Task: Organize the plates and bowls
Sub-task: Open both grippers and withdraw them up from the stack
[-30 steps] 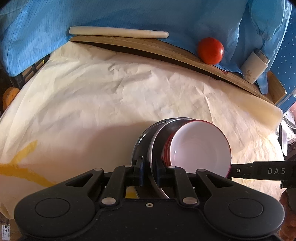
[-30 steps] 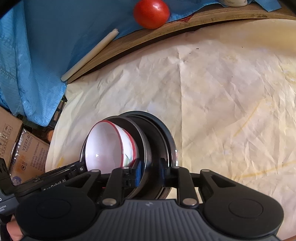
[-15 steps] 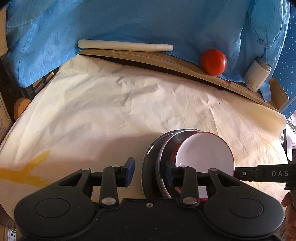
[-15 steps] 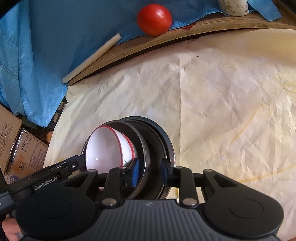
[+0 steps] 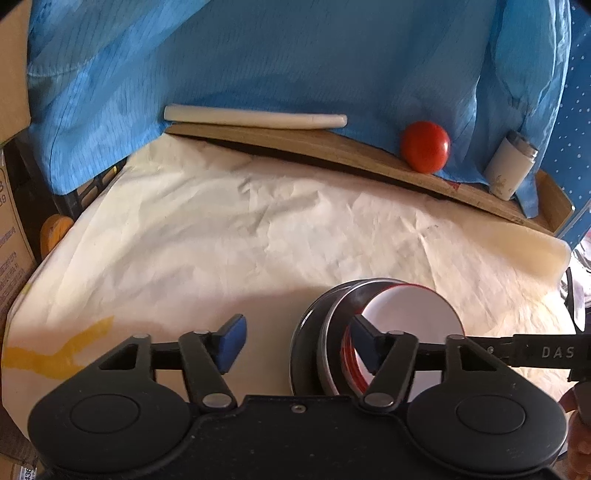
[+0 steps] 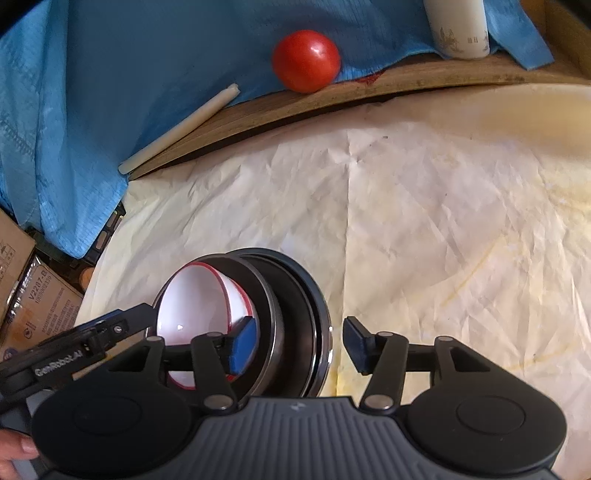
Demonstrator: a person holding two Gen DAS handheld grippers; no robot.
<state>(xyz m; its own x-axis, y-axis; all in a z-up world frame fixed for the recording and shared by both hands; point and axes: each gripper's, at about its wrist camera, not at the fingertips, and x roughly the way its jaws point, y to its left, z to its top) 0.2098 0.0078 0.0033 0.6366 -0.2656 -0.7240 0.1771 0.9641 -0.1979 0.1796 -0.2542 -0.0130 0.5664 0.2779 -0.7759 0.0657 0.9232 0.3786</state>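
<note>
A stack of dishes rests on the cream paper: a white bowl with a red rim [image 5: 410, 317] [image 6: 192, 310] nested in a metal bowl [image 5: 332, 343] [image 6: 269, 314] on a dark plate [image 5: 303, 350] [image 6: 314, 317]. My left gripper [image 5: 295, 341] is open, its jaws wide on either side of the stack's left rim, touching nothing. My right gripper [image 6: 299, 341] is open too, straddling the stack's right rim.
A wooden board [image 5: 295, 142] at the back carries a white stick [image 5: 255, 117], a red tomato [image 5: 424, 147] [image 6: 306, 61] and a white bottle [image 5: 508, 173] [image 6: 458, 26], against blue cloth [image 5: 295, 55]. Cardboard boxes [image 6: 29, 295] stand left of the table.
Both grippers were shut on the stack's rims one second ago. Both have opened wide, let go and drawn back a little. The stack stays on the paper.
</note>
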